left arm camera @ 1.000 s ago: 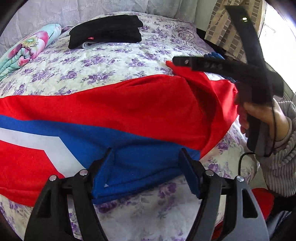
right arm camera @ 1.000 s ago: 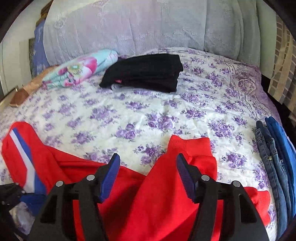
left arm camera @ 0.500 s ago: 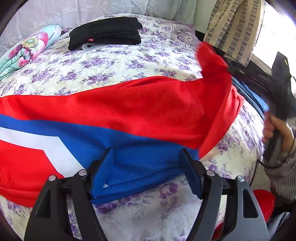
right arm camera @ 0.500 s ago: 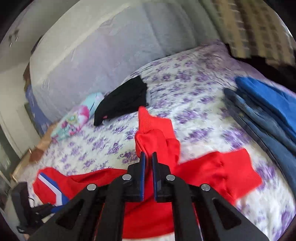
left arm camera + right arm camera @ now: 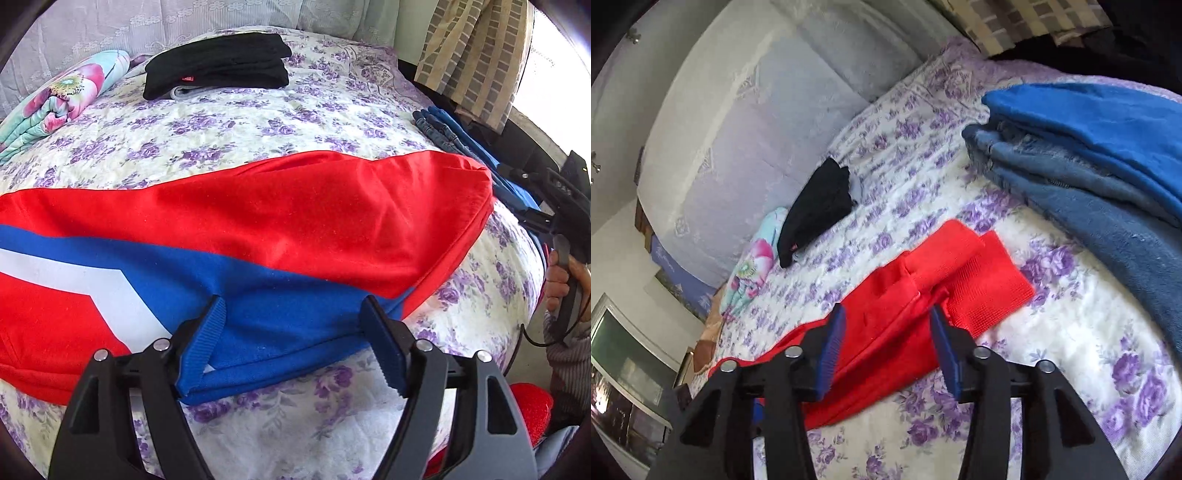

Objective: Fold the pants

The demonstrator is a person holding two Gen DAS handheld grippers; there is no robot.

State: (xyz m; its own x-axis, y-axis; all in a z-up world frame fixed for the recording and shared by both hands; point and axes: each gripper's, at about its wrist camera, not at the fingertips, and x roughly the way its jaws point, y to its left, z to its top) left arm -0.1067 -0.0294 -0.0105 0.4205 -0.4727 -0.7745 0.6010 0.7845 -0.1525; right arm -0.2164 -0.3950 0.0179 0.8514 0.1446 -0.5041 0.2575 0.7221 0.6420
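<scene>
Floral bedspread [image 5: 229, 129] is carrying the red pants [image 5: 295, 221], lying flat; both my left gripper [image 5: 295, 332] and right gripper [image 5: 886, 347] are hovering open, empty. Fabric's looking soft, light, floppy, so I'm eyeing the ribbed cuffs [image 5: 982, 280]

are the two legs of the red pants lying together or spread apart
Together: in the right wrist view the two ribbed cuffs of the red pants lie overlapped on the bedspread, one leg on the other.
</scene>
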